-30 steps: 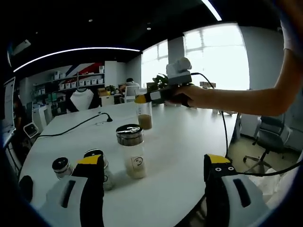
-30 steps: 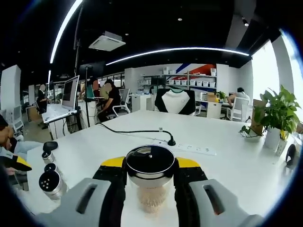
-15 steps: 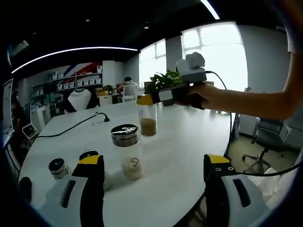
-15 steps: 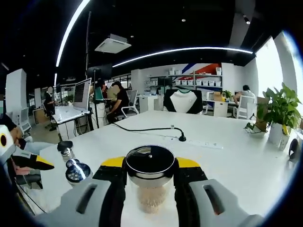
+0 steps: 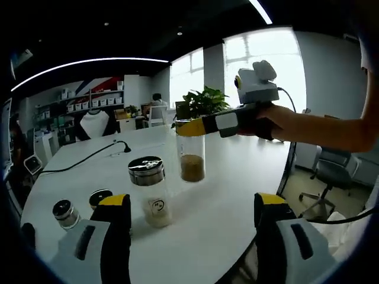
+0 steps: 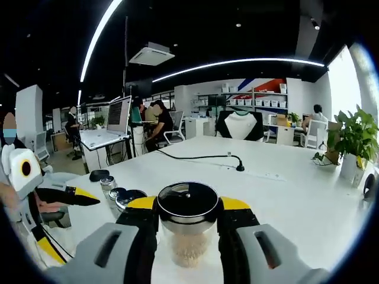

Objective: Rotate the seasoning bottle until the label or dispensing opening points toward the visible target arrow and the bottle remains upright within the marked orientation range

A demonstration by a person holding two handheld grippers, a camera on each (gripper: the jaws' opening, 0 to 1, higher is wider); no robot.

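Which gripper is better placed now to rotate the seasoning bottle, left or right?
Right. The right gripper is shut on the seasoning bottle, which looks upright. The left gripper is open and holds nothing.

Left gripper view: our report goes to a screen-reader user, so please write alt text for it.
The right tool holds a clear seasoning bottle upright by its top, above a white table. Nearer, a second bottle with a metal lid stands between the left tool's open jaws, with small jars beside it.
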